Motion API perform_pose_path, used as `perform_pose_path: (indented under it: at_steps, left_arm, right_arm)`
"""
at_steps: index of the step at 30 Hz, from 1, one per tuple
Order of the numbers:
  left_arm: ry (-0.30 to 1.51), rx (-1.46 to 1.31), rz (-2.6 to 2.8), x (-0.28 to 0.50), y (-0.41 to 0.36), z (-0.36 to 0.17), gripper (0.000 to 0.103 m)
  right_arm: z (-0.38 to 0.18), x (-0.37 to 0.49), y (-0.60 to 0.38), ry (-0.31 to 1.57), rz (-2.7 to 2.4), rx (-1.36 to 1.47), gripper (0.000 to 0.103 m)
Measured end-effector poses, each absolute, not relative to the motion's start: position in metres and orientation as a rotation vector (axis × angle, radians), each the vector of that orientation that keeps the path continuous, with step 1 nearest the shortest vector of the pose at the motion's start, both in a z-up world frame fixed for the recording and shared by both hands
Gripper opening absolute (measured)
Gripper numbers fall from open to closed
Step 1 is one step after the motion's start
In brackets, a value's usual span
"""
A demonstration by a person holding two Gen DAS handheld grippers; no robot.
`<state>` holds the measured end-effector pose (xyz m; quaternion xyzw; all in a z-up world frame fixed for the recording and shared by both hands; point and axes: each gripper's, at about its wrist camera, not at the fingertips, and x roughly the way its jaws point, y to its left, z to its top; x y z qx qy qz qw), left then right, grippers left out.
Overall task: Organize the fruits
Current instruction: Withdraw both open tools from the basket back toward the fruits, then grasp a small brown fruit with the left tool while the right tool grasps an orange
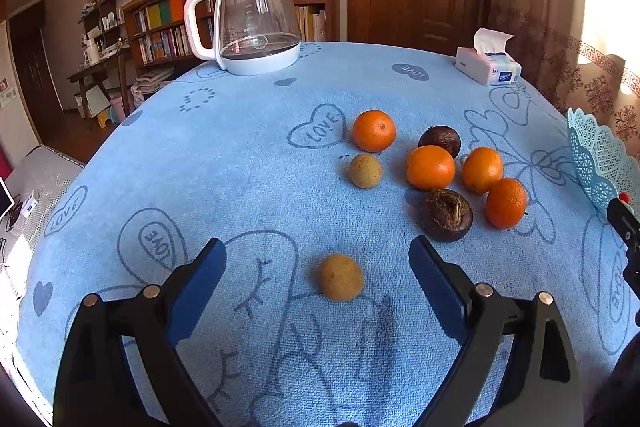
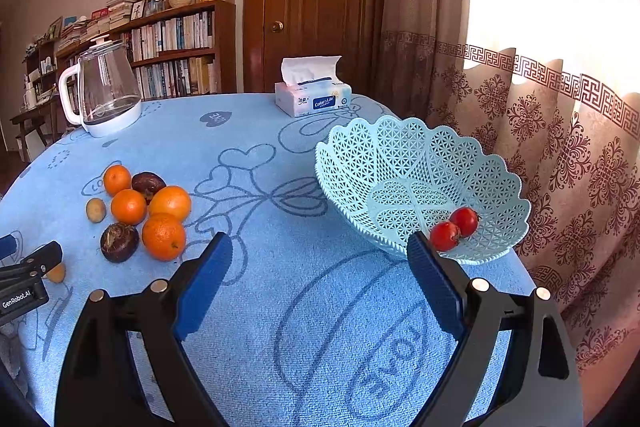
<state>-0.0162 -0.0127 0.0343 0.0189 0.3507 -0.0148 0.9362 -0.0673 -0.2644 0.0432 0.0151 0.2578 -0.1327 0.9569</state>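
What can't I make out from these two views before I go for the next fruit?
- Basket: left wrist view shows only its edge; the frame border cuts the rest, so its contents are unseen there.
- Nearest small brown fruit: in the right wrist view, mostly hidden behind the left hand-held gripper.
- Right hand-held gripper: only a sliver shows in the left wrist view.
- Far dark fruit: partly hidden behind oranges.

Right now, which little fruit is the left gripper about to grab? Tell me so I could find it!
Start at the blue tablecloth and find the cluster of oranges. Come nearer from there to the open left gripper. Just ahead of its fingers sits a small tan longan, alone on the cloth, unlike the other longan, which lies beside the oranges.
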Motion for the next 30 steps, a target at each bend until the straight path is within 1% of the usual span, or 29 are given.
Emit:
perform_pose_path:
  at_steps: [14,21,24,27,29,30]
  left_arm:
    - [0.802,-0.045,-0.058,-0.010,0.004,0.023,0.092]
    - [0.811,-0.059,-0.079,-0.012,0.006,0.022,0.092]
    - [0.822,-0.061,-0.082,-0.011,0.006,0.020,0.086]
    - [0.841,-0.067,-0.084,-0.008,0.007,0.017,0.077]
    - [0.850,-0.071,-0.081,-0.007,0.007,0.016,0.065]
    - [0.852,-0.073,-0.081,-0.006,0.007,0.016,0.063]
  right_arm:
    - [0.040,-0.065,-0.265,0.540,-0.265,0.032,0.090]
    - [0.039,-0.065,-0.266,0.543,-0.263,0.038,0.090]
    - [0.039,-0.065,-0.266,0.542,-0.263,0.037,0.090]
    - [0.038,-0.064,-0.266,0.546,-0.261,0.040,0.090]
    - [0.037,-0.064,-0.266,0.548,-0.261,0.041,0.090]
    - [0.036,-0.064,-0.266,0.550,-0.260,0.043,0.090]
